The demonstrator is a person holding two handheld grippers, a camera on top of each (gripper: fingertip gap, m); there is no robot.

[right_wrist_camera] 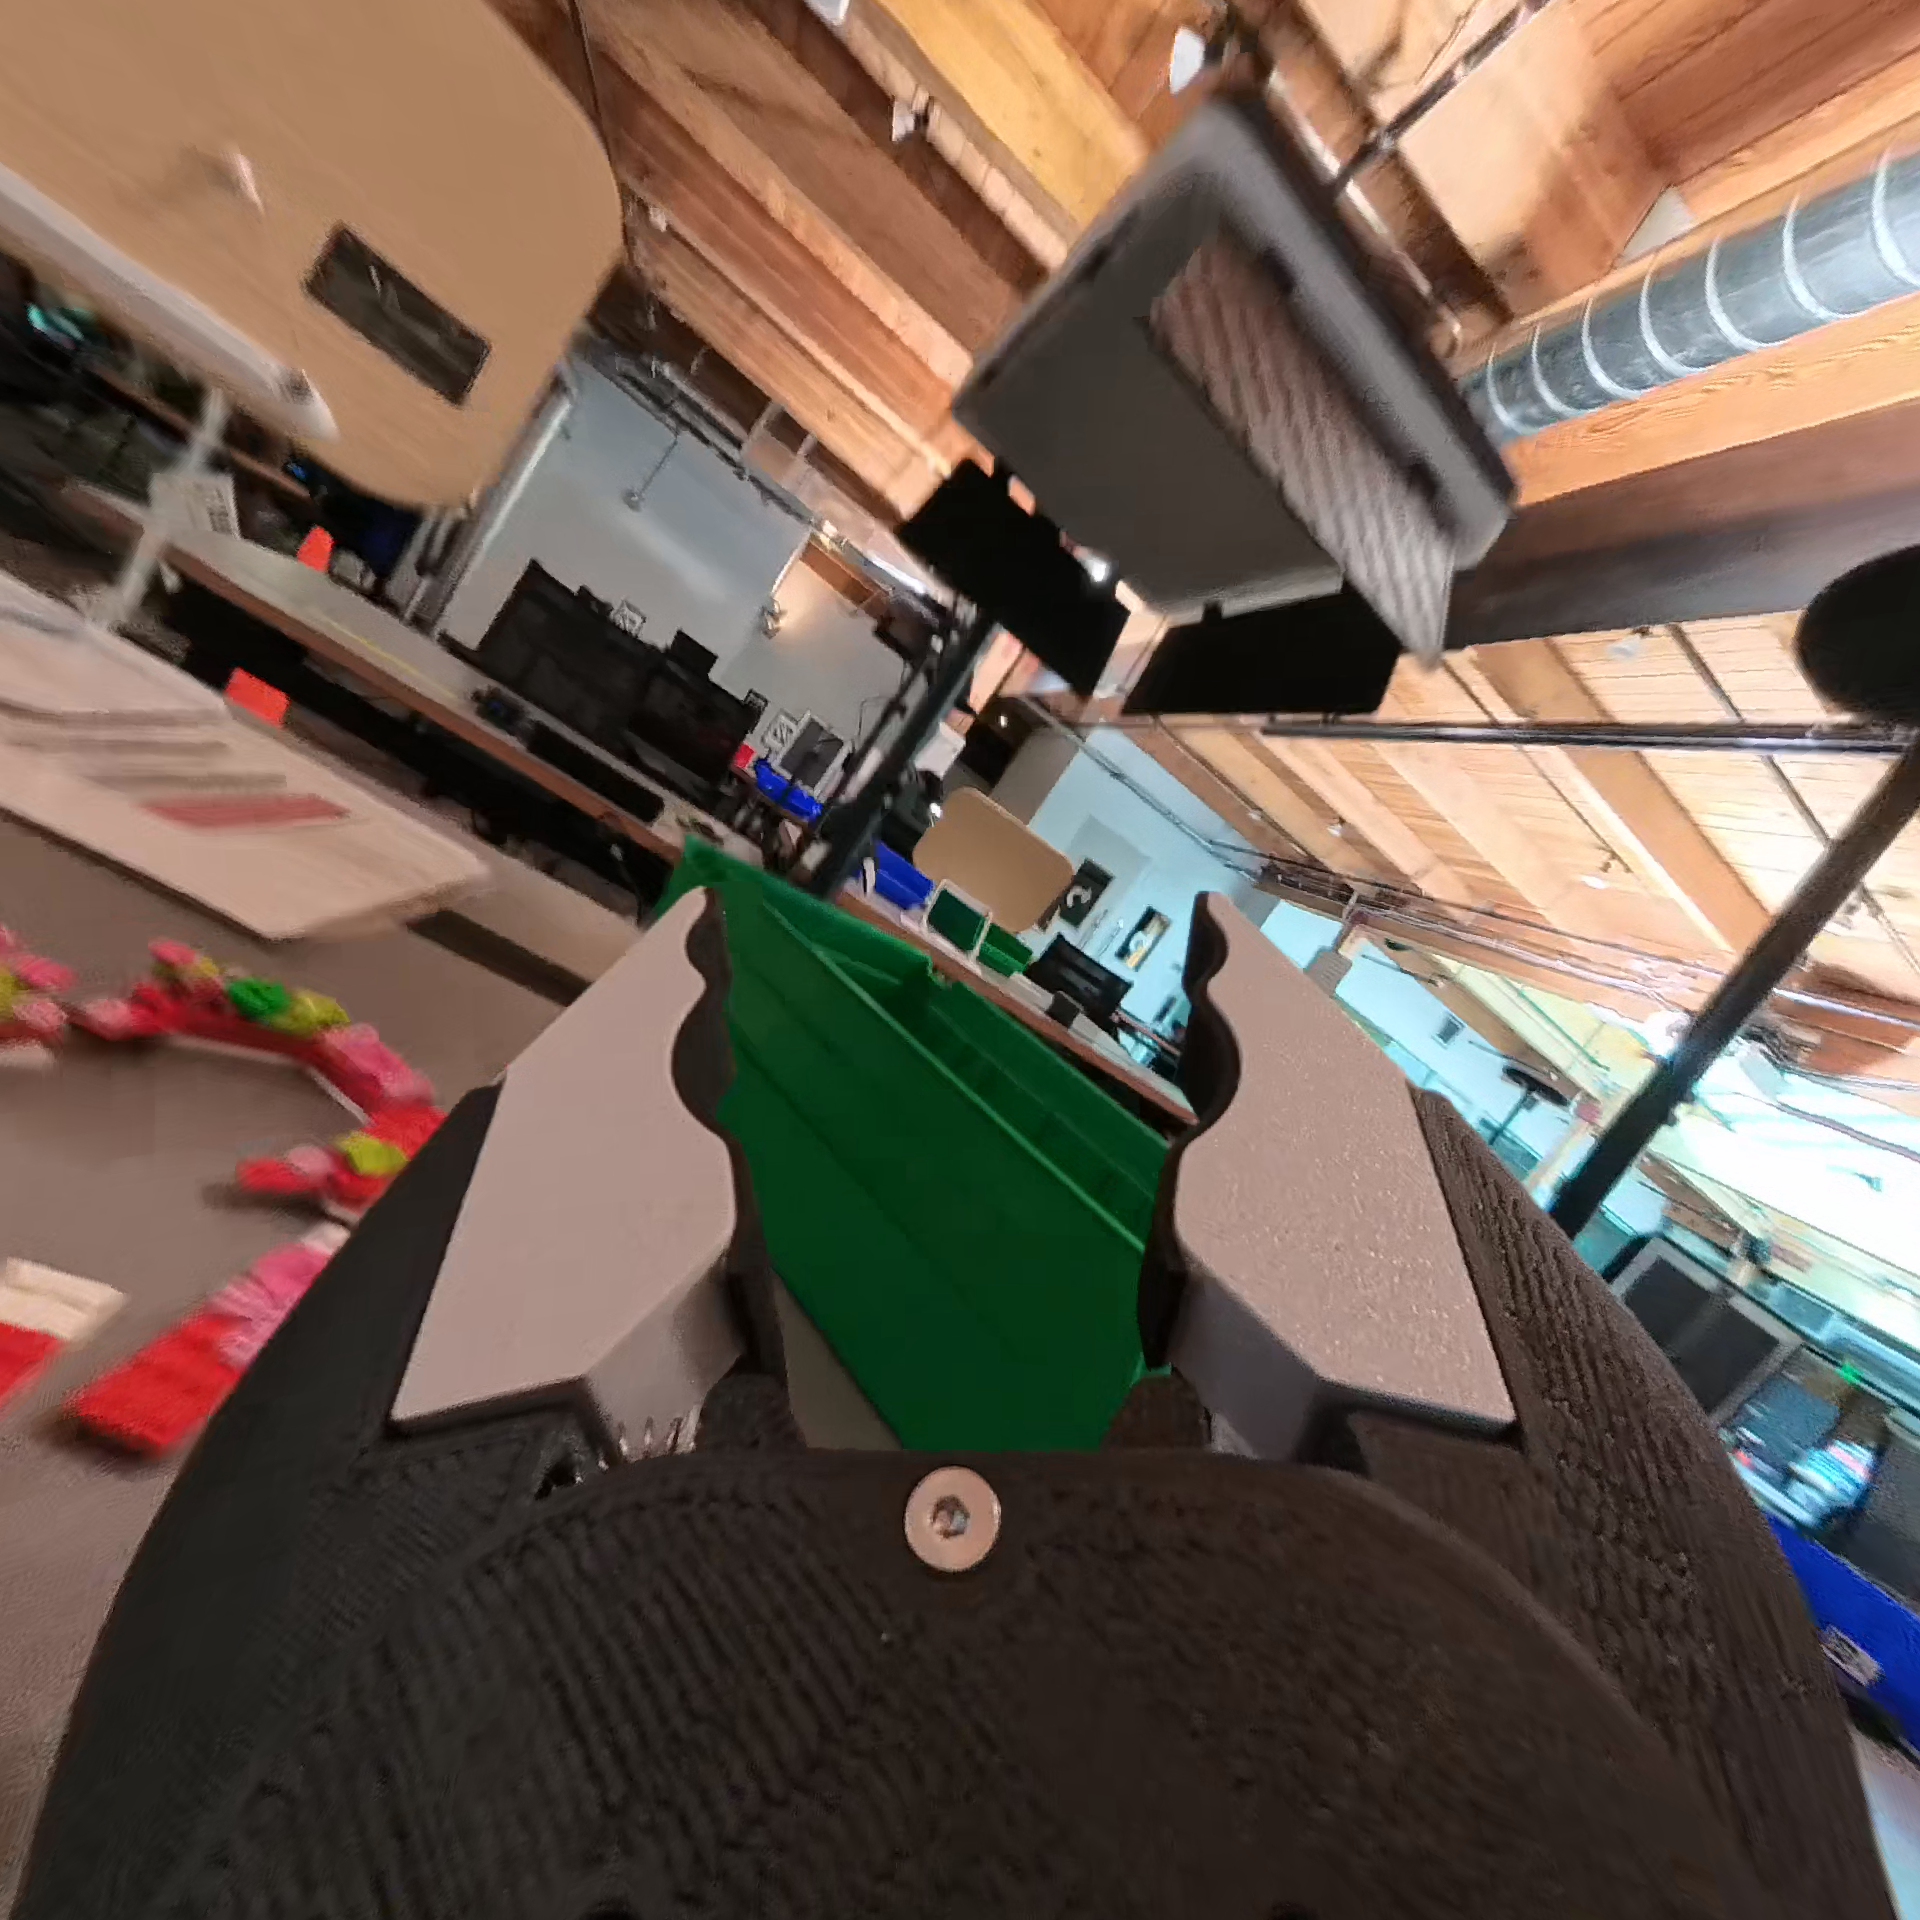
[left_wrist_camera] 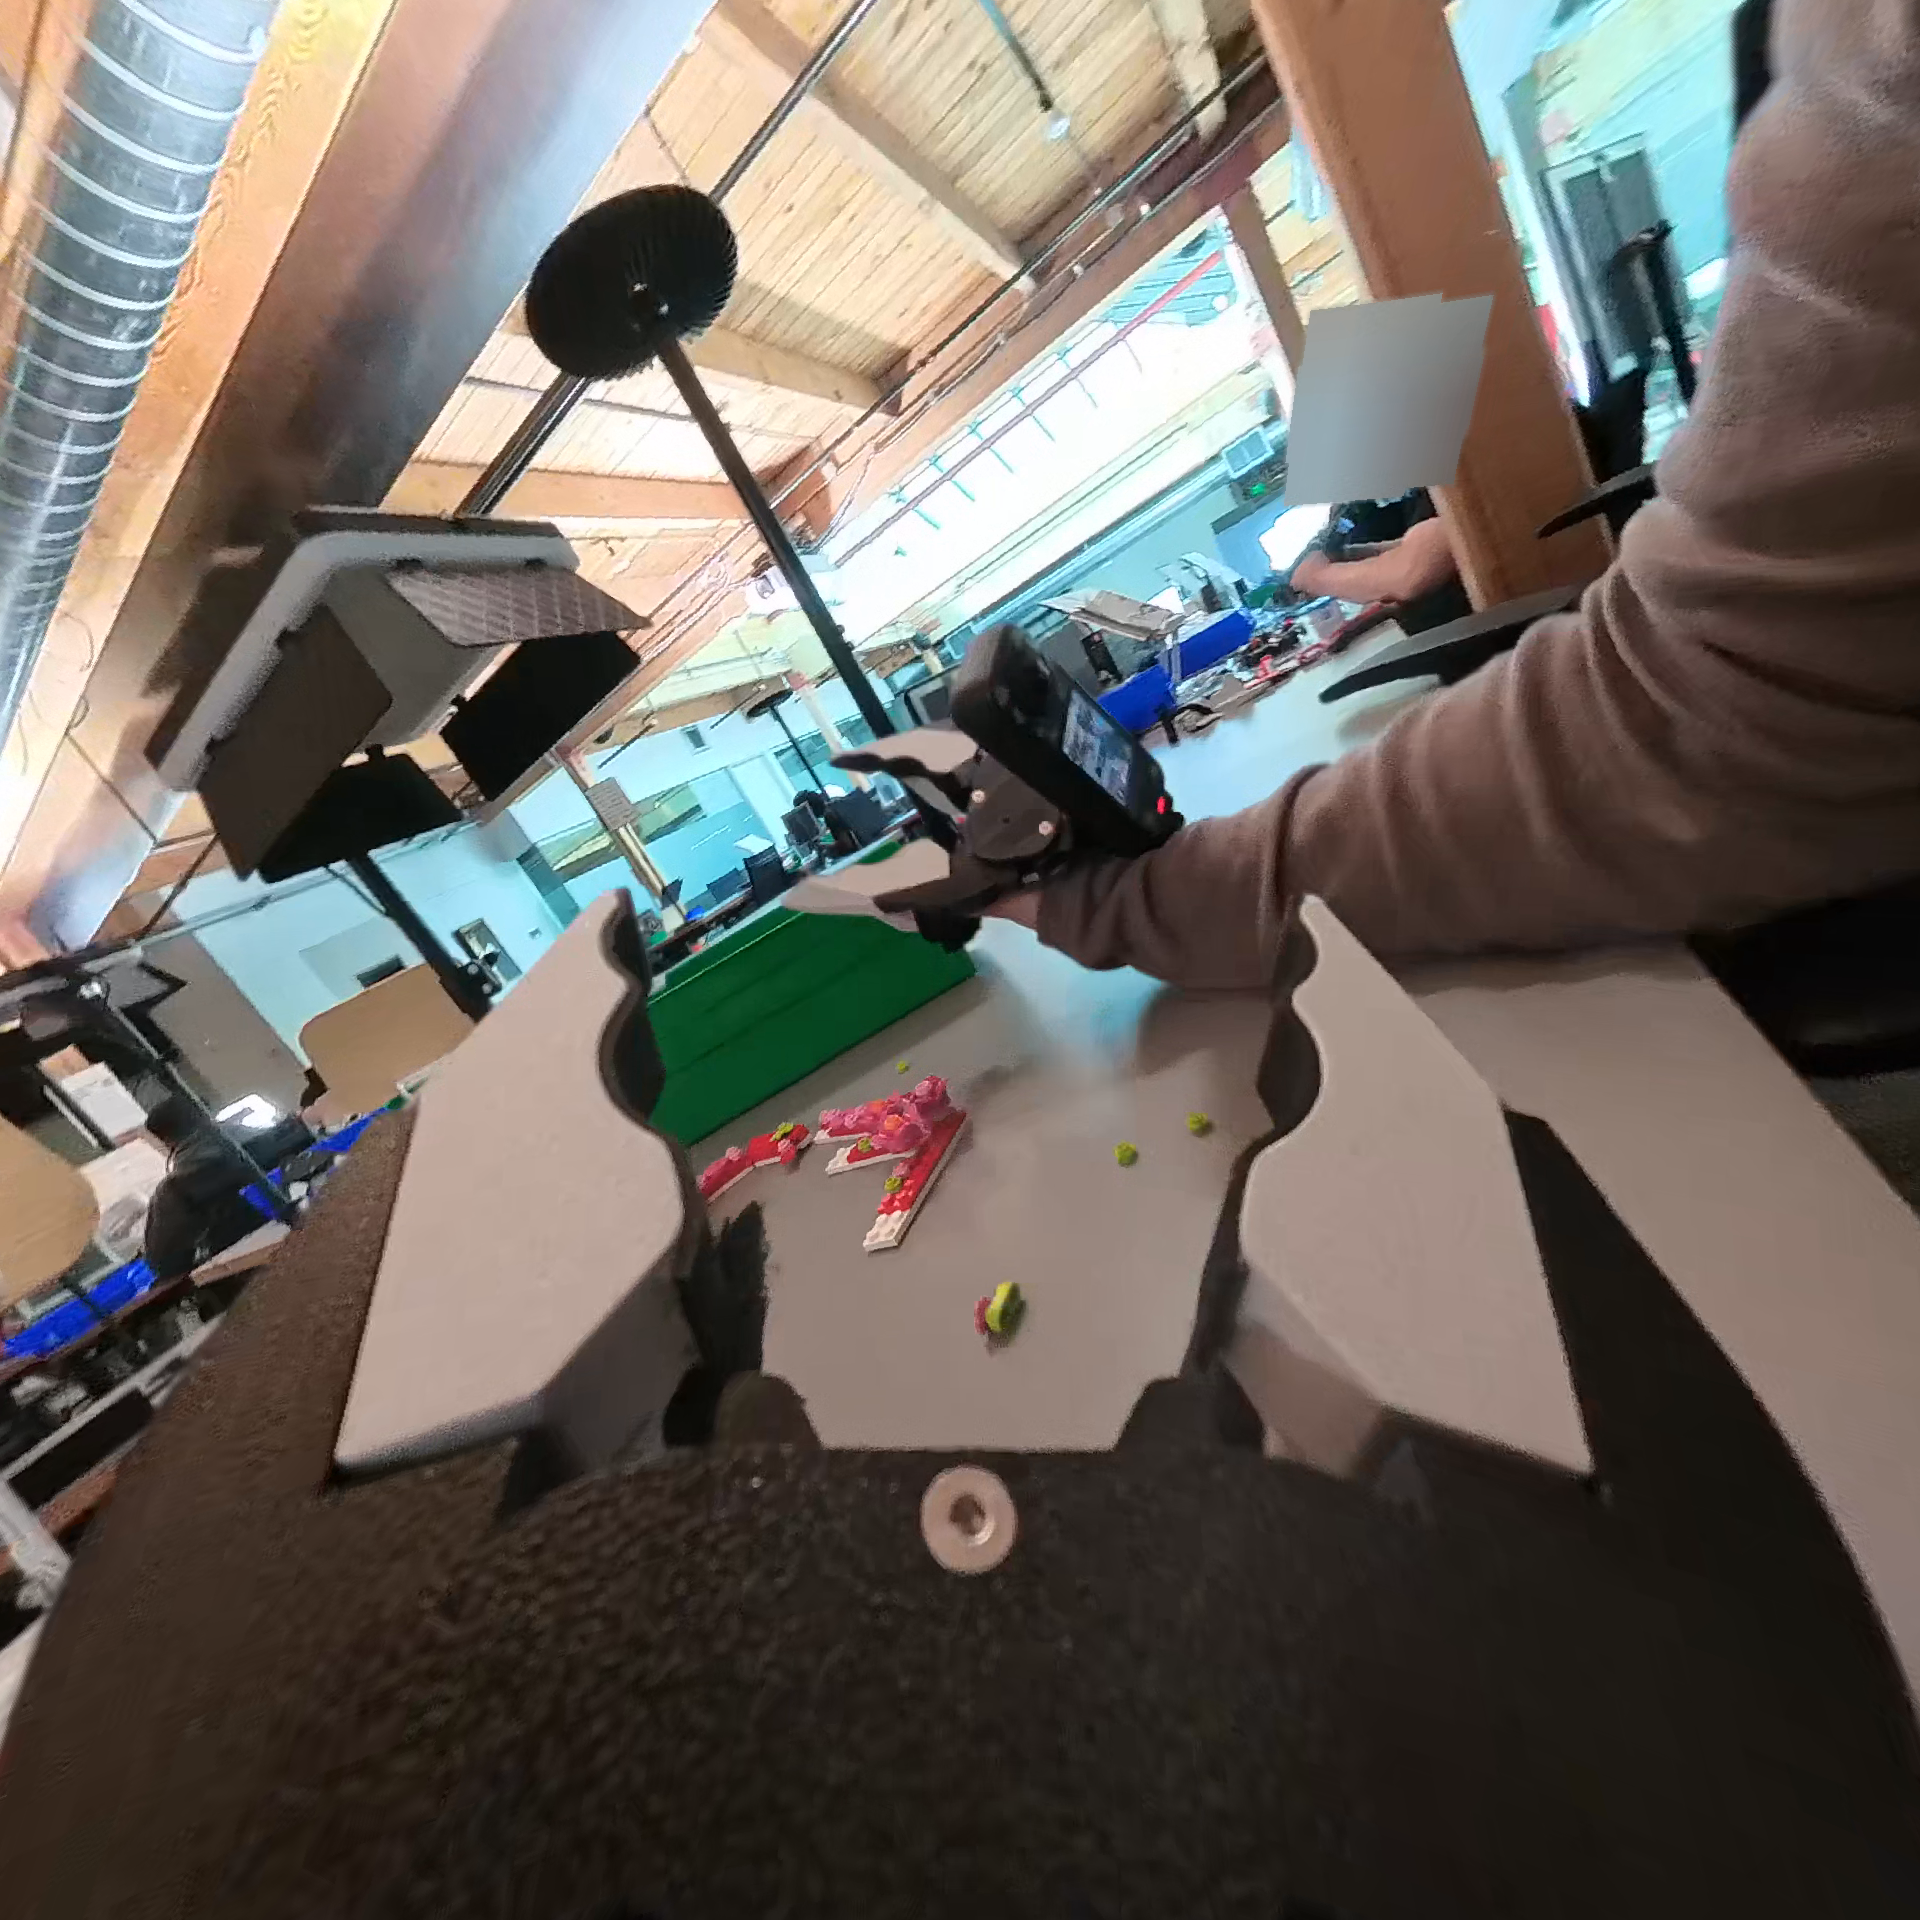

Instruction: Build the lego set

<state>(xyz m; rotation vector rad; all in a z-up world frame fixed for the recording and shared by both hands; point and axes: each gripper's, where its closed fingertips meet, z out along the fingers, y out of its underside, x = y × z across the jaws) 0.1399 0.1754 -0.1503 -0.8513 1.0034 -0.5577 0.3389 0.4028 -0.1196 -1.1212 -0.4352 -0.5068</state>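
Observation:
A pink, red and white lego assembly (left_wrist_camera: 896, 1141) lies on the grey table (left_wrist_camera: 1049, 1382), ahead of my left gripper (left_wrist_camera: 961, 997), which is open and empty above the table. A smaller red piece (left_wrist_camera: 753, 1155) lies to its left. Small lime studs (left_wrist_camera: 1124, 1151) and a lime-and-pink piece (left_wrist_camera: 1001, 1307) lie loose nearby. My right gripper (left_wrist_camera: 810, 828), held by a hand in a beige sleeve (left_wrist_camera: 1558, 769), hovers open over the far side. In the right wrist view the right gripper (right_wrist_camera: 956, 935) is open and empty, tilted upward. Blurred red, pink and lime lego parts (right_wrist_camera: 260, 1023) lie at its left.
A green bin (left_wrist_camera: 800, 997) stands behind the lego parts; it also fills the gap between the fingers in the right wrist view (right_wrist_camera: 914, 1164). A black pole (left_wrist_camera: 769, 540) and a light panel (left_wrist_camera: 343, 644) stand over the table. Papers (right_wrist_camera: 187, 790) lie at the left.

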